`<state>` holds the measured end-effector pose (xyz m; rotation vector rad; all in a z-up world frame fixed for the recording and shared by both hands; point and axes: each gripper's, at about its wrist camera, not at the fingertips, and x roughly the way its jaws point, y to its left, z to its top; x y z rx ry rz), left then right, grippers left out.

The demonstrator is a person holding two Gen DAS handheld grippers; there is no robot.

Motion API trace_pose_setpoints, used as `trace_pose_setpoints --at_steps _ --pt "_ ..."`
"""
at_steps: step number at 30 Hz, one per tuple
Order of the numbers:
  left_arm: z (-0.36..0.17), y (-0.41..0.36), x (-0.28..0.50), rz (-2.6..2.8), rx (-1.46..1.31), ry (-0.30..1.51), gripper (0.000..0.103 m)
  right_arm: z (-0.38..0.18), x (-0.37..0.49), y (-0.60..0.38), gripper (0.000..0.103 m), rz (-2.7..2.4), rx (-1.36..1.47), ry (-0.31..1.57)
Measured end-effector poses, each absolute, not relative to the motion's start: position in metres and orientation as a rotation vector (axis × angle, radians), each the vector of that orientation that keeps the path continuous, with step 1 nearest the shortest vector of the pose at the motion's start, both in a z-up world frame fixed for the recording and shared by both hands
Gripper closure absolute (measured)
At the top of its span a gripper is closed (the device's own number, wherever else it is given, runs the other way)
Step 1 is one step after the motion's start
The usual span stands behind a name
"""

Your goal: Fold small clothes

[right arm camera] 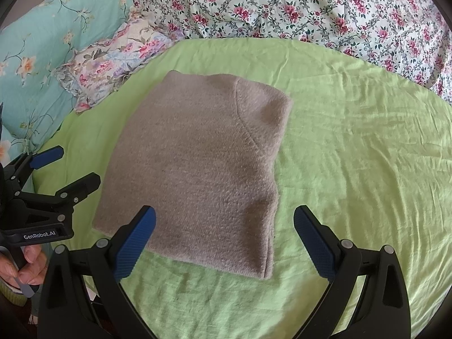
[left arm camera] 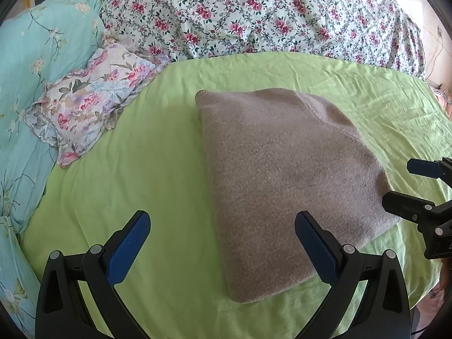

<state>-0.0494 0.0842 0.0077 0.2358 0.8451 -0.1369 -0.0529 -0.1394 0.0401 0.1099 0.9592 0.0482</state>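
A taupe knitted garment [left arm camera: 282,175] lies folded into a flat rectangle on the light green sheet [left arm camera: 135,186]; it also shows in the right wrist view [right arm camera: 197,163]. My left gripper [left arm camera: 223,226] is open and empty, held above the garment's near left edge. My right gripper [right arm camera: 224,220] is open and empty, held above the garment's near right corner. The right gripper also shows at the right edge of the left wrist view [left arm camera: 398,180], open. The left gripper shows at the left of the right wrist view [right arm camera: 76,166], open, held by a hand.
A white quilt with pink flowers [left arm camera: 254,14] lies bunched along the far side. A turquoise floral quilt [left arm camera: 34,56] and a small pastel floral pillow [left arm camera: 90,99] lie at the left. The green sheet [right arm camera: 353,155] stretches to the right of the garment.
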Motion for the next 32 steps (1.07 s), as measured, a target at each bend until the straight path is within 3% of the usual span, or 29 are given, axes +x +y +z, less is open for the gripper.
trace_pose_setpoints --at_steps 32 --pt "0.003 0.076 -0.012 -0.124 0.192 0.881 0.001 0.026 -0.026 -0.154 0.005 0.037 0.143 0.958"
